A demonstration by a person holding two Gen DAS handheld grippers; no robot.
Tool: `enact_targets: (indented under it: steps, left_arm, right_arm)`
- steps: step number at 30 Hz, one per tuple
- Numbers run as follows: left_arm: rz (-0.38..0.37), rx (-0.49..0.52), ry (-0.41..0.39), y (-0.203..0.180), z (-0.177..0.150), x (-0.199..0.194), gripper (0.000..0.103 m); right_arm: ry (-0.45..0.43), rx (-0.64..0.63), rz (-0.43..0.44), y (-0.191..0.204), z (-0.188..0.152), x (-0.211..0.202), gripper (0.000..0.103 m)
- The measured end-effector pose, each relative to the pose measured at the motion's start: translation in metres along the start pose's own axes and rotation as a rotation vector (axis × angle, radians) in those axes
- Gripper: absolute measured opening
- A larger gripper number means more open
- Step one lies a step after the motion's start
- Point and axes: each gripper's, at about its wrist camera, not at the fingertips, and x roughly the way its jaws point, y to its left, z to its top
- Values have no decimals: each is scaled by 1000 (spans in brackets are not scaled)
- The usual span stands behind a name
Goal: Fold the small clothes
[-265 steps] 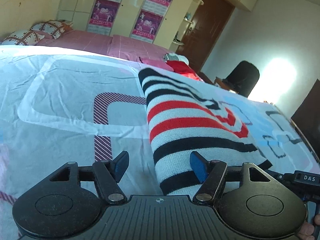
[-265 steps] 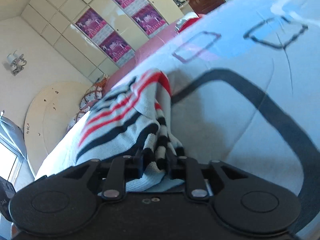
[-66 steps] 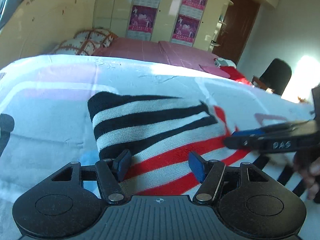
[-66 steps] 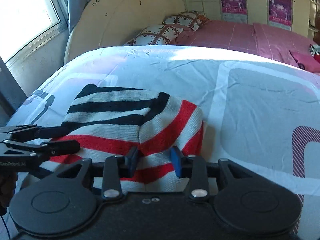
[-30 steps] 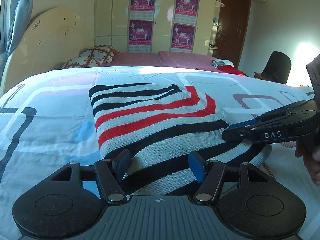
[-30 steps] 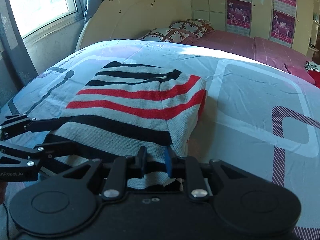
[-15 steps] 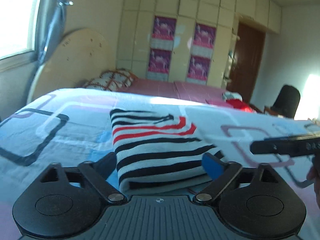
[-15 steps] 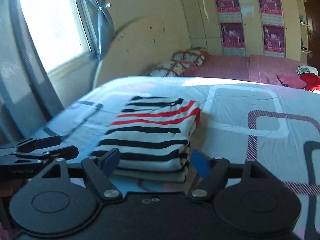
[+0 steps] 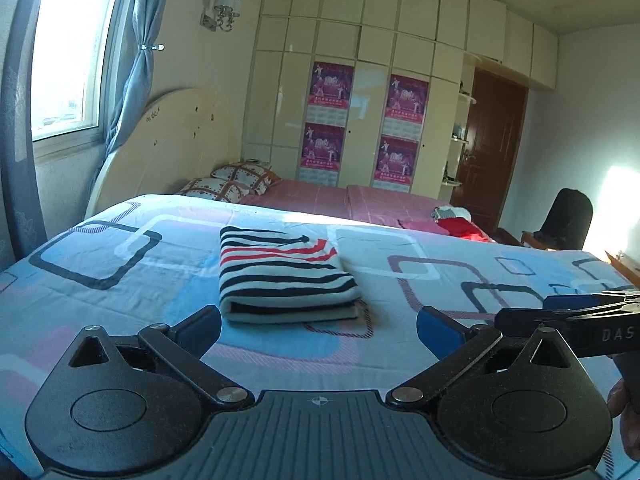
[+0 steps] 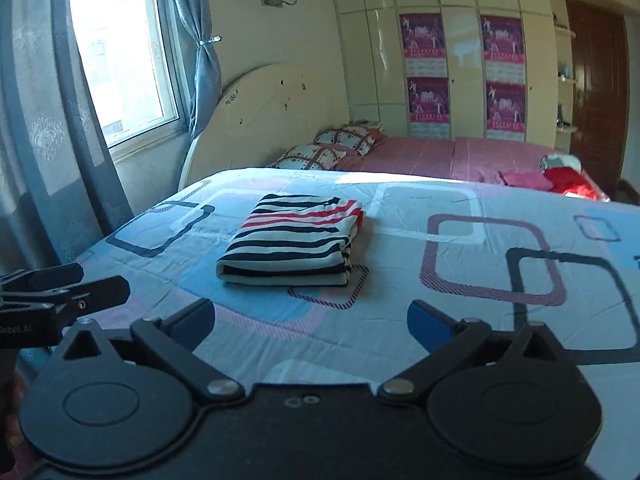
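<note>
A striped sweater (image 9: 280, 276), black, white and red, lies folded in a neat rectangle on the patterned bedspread (image 9: 120, 280). It also shows in the right wrist view (image 10: 296, 242). My left gripper (image 9: 318, 330) is wide open and empty, held back from the sweater above the bed. My right gripper (image 10: 310, 322) is wide open and empty too, also back from the sweater. The right gripper shows from the side in the left wrist view (image 9: 568, 316), and the left gripper in the right wrist view (image 10: 60, 288).
Patterned pillows (image 9: 236, 182) and a pink sheet (image 9: 340, 200) lie at the bed's far side. Red and pink clothes (image 9: 456, 224) are piled at the far right. A headboard (image 9: 160, 148), a window with curtains (image 10: 120, 60), wardrobes and a black chair (image 9: 568, 216) surround the bed.
Both grippers have let go of the sweater, opened wide and drawn back and up from it. The sweater now lies folded and farther away in both views.
</note>
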Motion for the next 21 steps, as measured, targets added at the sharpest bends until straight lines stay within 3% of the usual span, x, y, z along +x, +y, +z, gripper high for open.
enact_targets:
  steps: [9,21]
  left_arm:
    - [7,-17,-28,-5,-11,-41,103]
    - [-8,-23,-45,-11,-7,-41,103]
  right_arm:
    - [-46,-56,-11,8,-12,-35,102]
    - [-70,-73,-9,14,-9,-42,102]
